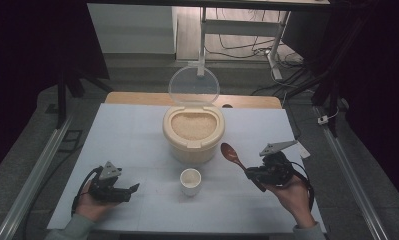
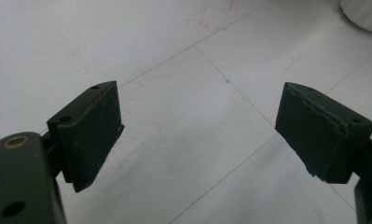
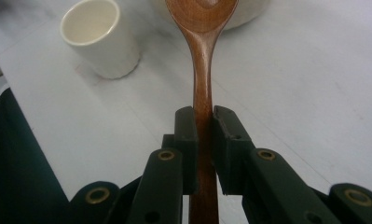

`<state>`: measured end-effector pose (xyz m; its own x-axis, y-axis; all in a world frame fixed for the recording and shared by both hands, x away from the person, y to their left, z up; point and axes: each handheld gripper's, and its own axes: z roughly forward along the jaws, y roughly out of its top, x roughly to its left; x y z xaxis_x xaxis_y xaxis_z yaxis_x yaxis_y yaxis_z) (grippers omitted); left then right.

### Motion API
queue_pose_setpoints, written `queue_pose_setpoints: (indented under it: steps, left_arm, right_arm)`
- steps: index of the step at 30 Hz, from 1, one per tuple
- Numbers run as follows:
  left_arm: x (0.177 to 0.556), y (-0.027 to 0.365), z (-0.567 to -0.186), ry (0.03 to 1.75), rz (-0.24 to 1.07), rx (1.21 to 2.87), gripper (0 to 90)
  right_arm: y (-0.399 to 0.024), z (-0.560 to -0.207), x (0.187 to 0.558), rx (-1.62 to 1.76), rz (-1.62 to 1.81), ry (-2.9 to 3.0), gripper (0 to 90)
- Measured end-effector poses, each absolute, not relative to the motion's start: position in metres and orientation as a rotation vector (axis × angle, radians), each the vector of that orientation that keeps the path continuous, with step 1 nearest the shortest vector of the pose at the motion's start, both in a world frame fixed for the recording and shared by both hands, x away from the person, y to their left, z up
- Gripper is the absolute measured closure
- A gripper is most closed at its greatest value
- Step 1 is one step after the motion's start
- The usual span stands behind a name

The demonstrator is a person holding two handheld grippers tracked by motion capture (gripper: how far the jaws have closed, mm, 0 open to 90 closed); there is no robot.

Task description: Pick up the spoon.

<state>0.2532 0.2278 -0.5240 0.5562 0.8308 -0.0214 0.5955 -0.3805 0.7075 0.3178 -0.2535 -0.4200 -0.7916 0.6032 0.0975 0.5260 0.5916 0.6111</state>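
My right gripper (image 1: 254,175) near the counter's (image 1: 132,130) right front edge, fingers (image 3: 186,135) clamped on a wooden spoon's (image 1: 233,154) handle, bowl raised beside the open rice container (image 1: 193,131) at mid-counter, small cup (image 1: 190,181) before it, my left gripper (image 1: 129,190) by the front-left corner, fingers (image 2: 88,135) wide apart over bare counter.

Overhead forward-down view; two close gripper-mounted views.

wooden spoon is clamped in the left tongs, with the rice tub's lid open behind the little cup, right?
Not quite: the wooden spoon is clamped in the right tongs, as the right gripper view shows. The left tongs are open and hold nothing. The rice tub has its lid open behind the cup.
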Motion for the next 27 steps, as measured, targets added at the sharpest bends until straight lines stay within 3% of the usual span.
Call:
queue_pose_setpoints:
  steps: [27]
  left_arm:
    - [0.252, 0.227, -0.523, 1.133, 0.452, 2.113, 14.0]
  right_arm:
    - [-0.208, -0.427, 0.308, 0.694, 0.976, 2.835, 80.2]
